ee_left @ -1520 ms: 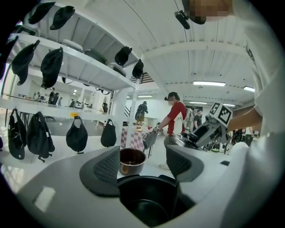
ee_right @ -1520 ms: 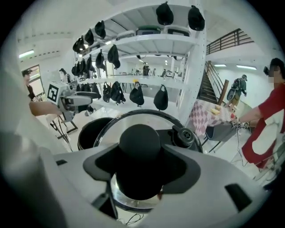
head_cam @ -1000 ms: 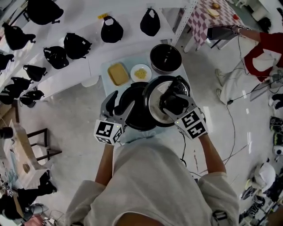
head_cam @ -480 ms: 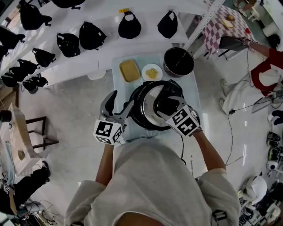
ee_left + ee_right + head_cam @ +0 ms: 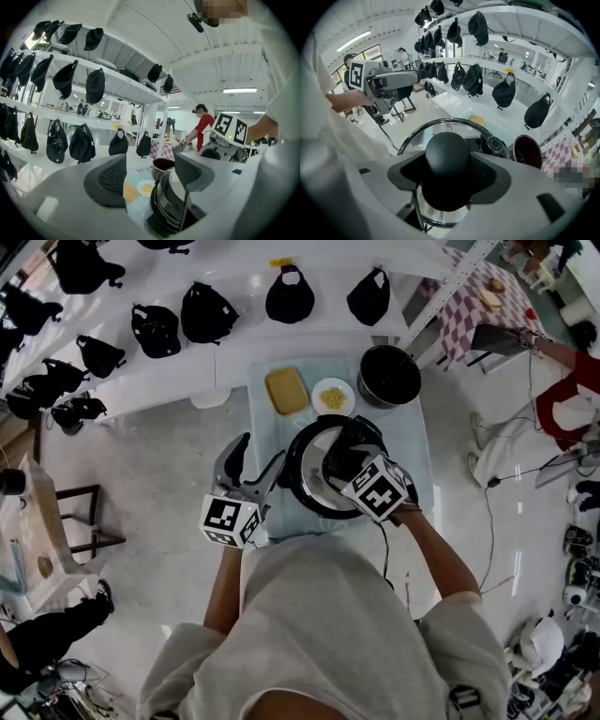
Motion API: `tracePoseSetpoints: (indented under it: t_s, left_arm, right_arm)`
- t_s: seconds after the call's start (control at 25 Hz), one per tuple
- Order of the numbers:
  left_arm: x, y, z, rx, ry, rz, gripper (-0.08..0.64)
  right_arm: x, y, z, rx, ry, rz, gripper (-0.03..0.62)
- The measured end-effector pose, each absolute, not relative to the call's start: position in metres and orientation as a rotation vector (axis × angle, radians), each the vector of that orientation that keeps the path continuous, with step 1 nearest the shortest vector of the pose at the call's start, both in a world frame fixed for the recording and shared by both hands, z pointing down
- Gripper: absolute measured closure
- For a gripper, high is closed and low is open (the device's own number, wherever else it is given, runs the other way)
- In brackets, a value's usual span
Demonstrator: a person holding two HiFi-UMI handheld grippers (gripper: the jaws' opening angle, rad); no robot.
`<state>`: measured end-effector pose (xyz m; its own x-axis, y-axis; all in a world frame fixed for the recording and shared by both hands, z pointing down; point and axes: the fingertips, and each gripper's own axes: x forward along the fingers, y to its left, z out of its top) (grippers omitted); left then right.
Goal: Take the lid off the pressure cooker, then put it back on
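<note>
Lid (image 5: 322, 474) hangs tilted over the pressure cooker (image 5: 294, 486), its knob (image 5: 446, 157) pinched by the right gripper (image 5: 345, 461), and could land askew if lowered at this tilt, or slip free, while the left gripper (image 5: 249, 463) hovers spread and empty beside it.

A white plate of yellow food (image 5: 333, 396) sits on a pale blue table (image 5: 272, 423), with a yellow rectangular block (image 5: 286, 390) just left of the plate and a dark pot (image 5: 389, 376) just right of it. Beyond the plate, black caps and bags (image 5: 289, 296) hang along white shelves. A checkered tablecloth (image 5: 466, 310) lies well off to the plate's right.
</note>
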<state>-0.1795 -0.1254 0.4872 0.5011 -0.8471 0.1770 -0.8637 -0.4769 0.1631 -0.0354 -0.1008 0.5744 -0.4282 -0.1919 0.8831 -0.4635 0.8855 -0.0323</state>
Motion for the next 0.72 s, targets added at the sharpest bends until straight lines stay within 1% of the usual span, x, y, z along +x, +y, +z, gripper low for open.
tracePoseSetpoints:
  t_s: [0.56,0.72]
  left_arm:
    - [-0.187,-0.136,0.490,2.522,-1.436,0.115,0.255]
    - [-0.184,-0.140,0.490,2.523,-1.432,0.113,0.255]
  right_arm:
    - [-0.050,-0.107,0.600,0.433,-1.945,0.336,0.321]
    - [-0.052,-0.105,0.605,0.332,-1.919,0.283,0.321]
